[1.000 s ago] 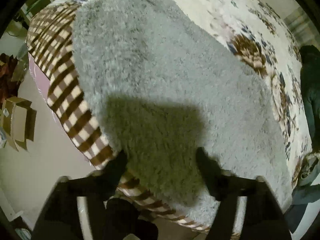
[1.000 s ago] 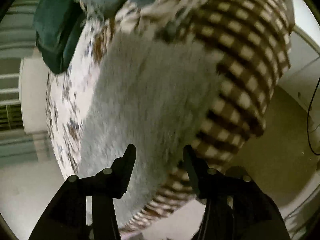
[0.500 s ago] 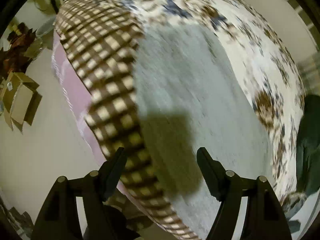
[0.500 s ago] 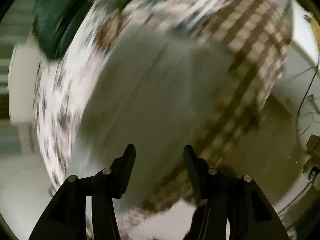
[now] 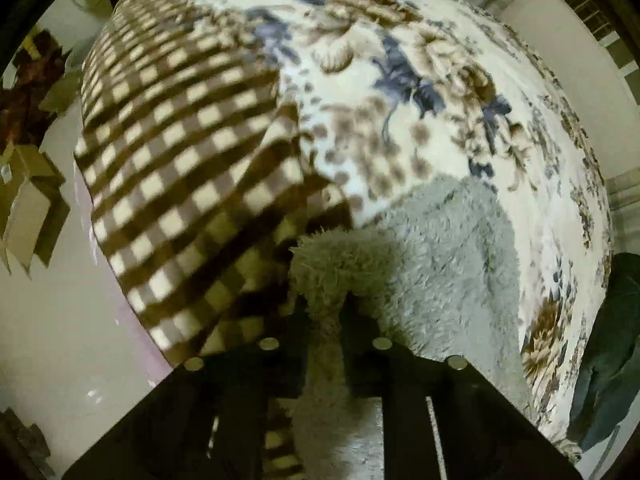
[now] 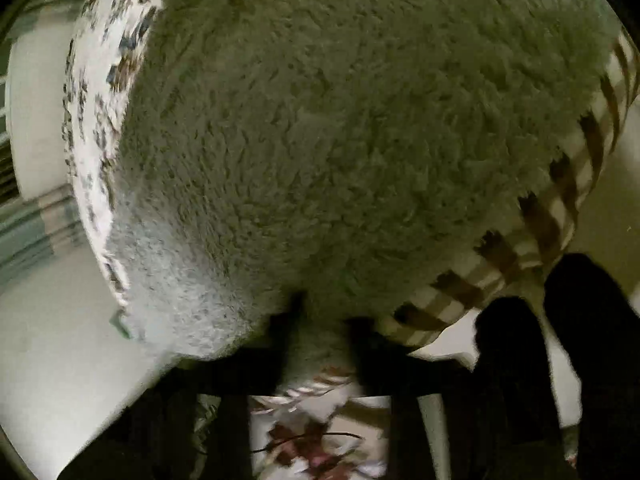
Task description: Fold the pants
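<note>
The grey fluffy pants [image 5: 436,248] lie on a bed with a floral blanket [image 5: 400,92]. My left gripper [image 5: 326,312] is shut on a corner of the pants near the bed's checked edge [image 5: 180,168]. In the right wrist view the pants [image 6: 340,120] fill most of the frame. My right gripper [image 6: 316,320] is shut on their near edge, and the fabric bunches between the fingers.
The bed's checked side [image 6: 560,208] drops to a pale floor [image 5: 52,320]. Cardboard boxes [image 5: 28,200] lie on the floor at left. A dark green garment [image 5: 608,340] lies at the bed's right edge. Dark legs [image 6: 580,340] stand beside the bed.
Both grippers were open above the pants; now both have closed on the pants' edge. The left view has swung toward the bed's checked corner; the right has moved in close.
</note>
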Demonstrator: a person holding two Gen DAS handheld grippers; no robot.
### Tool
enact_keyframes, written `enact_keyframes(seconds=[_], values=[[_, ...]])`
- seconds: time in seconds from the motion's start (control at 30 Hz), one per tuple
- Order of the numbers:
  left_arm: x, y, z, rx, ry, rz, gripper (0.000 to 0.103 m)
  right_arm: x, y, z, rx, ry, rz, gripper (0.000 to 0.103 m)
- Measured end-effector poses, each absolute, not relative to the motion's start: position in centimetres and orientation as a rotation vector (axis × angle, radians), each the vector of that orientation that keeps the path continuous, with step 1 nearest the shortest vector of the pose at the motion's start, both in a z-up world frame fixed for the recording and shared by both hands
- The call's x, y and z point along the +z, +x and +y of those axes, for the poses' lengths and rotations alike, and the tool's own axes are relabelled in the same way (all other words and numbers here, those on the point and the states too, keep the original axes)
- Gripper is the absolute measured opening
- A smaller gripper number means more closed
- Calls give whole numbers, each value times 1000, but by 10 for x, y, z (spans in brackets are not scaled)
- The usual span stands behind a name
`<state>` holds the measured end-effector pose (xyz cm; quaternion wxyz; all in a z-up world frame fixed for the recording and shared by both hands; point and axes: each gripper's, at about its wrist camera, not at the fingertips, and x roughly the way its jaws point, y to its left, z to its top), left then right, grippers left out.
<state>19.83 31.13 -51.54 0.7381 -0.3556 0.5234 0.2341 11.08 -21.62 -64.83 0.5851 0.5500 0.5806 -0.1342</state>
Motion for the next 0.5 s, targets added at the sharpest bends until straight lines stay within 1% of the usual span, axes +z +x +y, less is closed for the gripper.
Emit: enact_keyframes(seconds=[0.1, 0.2, 0.27, 0.4, 0.43, 0.5], values=[[-508, 197, 316, 503, -724, 1142, 7, -630, 107, -210, -311, 1204, 1355, 6], [-512, 189, 330, 513, -762, 1150, 7, -617, 111, -207, -290, 1150, 1371, 6], [-524, 184, 336, 526, -766, 1178, 7, -619, 112, -206, -286, 1119, 1397, 6], [-540, 184, 332, 520, -723, 1223, 9, -641, 120, -203, -295, 1100, 1442, 6], [-539, 184, 330, 521, -721, 1221, 11, -645, 122, -202, -283, 1099, 1451, 7], [-530, 185, 325, 514, -715, 1225, 11, -647, 128, -204, -254, 1086, 1466, 9]])
